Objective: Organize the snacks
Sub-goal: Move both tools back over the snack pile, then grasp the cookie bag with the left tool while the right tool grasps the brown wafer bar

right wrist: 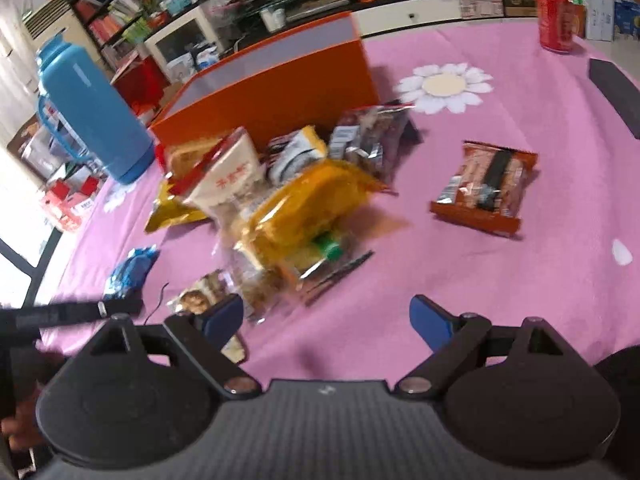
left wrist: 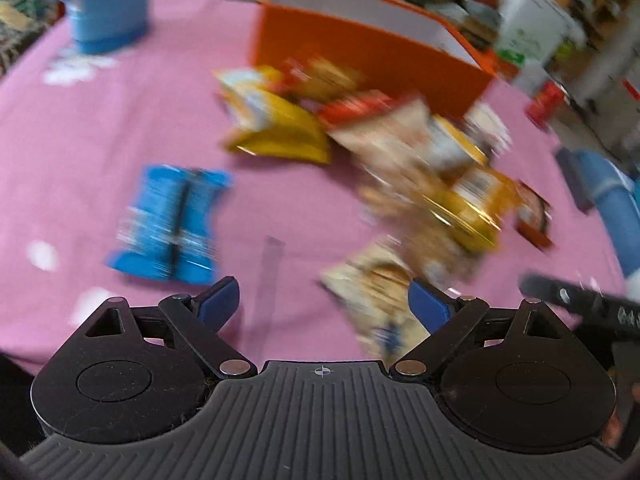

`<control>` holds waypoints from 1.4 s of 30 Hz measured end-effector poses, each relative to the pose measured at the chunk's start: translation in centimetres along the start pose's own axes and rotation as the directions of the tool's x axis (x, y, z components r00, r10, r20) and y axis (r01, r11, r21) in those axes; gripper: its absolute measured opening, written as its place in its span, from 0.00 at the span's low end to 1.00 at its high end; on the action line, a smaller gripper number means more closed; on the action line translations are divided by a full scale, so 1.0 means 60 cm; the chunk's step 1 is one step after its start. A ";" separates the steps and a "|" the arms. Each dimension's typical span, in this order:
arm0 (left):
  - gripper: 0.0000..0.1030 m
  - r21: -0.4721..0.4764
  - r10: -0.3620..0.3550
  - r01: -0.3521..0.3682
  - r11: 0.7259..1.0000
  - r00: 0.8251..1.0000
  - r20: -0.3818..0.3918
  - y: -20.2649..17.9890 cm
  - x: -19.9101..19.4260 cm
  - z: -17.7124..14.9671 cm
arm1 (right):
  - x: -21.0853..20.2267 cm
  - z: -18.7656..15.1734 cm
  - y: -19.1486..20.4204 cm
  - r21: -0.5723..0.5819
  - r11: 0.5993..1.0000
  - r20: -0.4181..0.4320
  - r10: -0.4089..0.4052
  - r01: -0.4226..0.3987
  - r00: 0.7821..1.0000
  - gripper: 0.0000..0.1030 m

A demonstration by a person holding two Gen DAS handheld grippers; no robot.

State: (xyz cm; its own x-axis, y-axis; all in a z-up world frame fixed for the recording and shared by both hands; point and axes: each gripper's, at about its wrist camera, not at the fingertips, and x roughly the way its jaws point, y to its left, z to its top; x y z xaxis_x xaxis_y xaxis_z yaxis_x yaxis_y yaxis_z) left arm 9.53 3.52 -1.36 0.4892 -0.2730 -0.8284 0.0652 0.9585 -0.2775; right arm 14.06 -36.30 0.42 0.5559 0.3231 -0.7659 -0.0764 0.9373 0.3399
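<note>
A heap of snack packets [right wrist: 280, 192] lies on the pink tablecloth in front of an orange box [right wrist: 280, 96]. In the left wrist view the same heap [left wrist: 400, 152] is blurred, with the orange box [left wrist: 360, 52] behind it. A blue packet [left wrist: 172, 224] lies apart on the left, also visible as a blue packet [right wrist: 132, 270]. An orange-red packet [right wrist: 486, 190] lies alone to the right. My left gripper [left wrist: 324, 304] is open above the cloth, a pale packet [left wrist: 376, 292] by its right finger. My right gripper [right wrist: 326, 316] is open, nothing between its fingers.
A blue thermos jug [right wrist: 92, 116] stands at the left, seen also as a jug [left wrist: 108, 0]. A red can [right wrist: 558, 20] stands at the far right edge. A dark flat object [right wrist: 616, 96] lies at the right. Shelves and boxes crowd the room beyond the table.
</note>
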 end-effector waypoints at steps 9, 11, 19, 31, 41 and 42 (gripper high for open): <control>0.72 0.028 0.138 -0.136 0.990 0.988 -0.064 -0.068 0.081 0.008 | -0.033 0.013 -0.090 0.131 0.990 0.073 -0.058 0.048 0.996 0.89; 0.69 0.062 0.147 -0.144 0.988 0.988 -0.051 -0.069 0.083 0.004 | -0.032 0.013 -0.104 0.153 0.987 0.075 -0.055 0.043 0.996 0.89; 0.51 0.146 0.180 -0.176 0.973 0.984 -0.014 -0.019 0.064 0.016 | -0.022 0.025 -0.128 0.167 0.985 0.085 -0.060 0.045 0.995 0.89; 0.42 0.098 0.274 -0.273 0.957 0.962 0.001 -0.060 0.080 0.000 | 0.025 0.064 -0.139 0.152 0.986 0.077 -0.084 0.071 0.994 0.89; 0.38 0.295 0.237 -0.229 0.927 0.971 0.009 -0.064 0.095 0.037 | 0.056 0.100 -0.153 0.150 0.981 0.079 -0.133 0.120 0.988 0.89; 0.44 0.295 0.238 -0.230 0.928 0.971 0.010 -0.064 0.094 0.034 | 0.065 0.105 -0.151 0.141 0.980 0.074 -0.151 0.139 0.986 0.89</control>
State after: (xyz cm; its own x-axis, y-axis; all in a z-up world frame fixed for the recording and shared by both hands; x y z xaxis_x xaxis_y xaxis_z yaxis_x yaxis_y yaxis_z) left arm 13.80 -1.55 -3.97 0.4989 -0.0363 -0.8659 0.2040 0.9760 0.0766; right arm 22.14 -44.36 -2.23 0.6206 0.1677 -0.7660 0.1193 0.9453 0.3036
